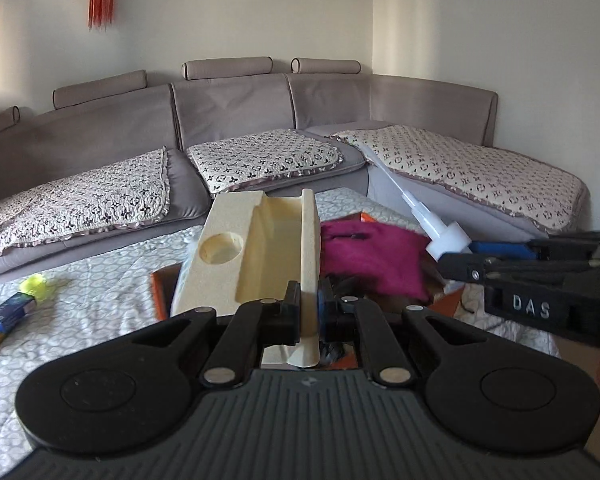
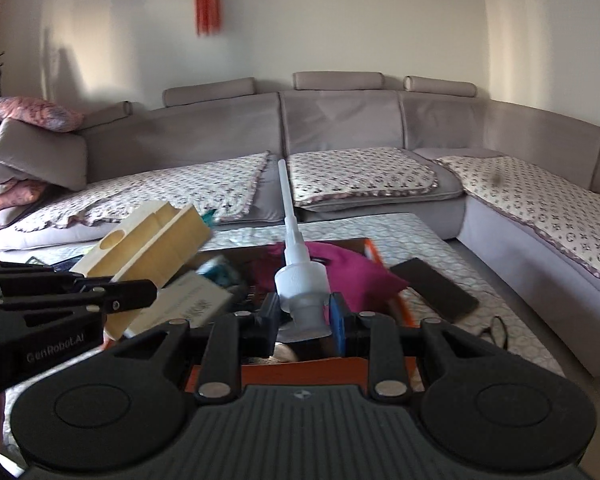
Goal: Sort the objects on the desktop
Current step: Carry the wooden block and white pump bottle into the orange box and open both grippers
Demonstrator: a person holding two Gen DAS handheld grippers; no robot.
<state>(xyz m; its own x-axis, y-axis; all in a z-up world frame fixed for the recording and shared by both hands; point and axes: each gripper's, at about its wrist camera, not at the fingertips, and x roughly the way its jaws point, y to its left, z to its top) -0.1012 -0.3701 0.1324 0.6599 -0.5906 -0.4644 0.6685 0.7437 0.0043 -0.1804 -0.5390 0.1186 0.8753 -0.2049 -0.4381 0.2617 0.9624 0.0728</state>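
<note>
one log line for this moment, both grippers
left gripper: shut on foam tray | right gripper: shut on pump dispenser | both above orange box

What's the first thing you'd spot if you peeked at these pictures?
Probably the cream foam packing tray, pinched by its edge in the left gripper above the table. Next, the white plastic pump top with a long tube, held in the right gripper above a bright magenta cloth.

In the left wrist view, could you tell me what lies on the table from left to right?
Blue box → yellow-green object → cream foam tray held in the left gripper → magenta cloth → white pump dispenser held in the right gripper.
</note>
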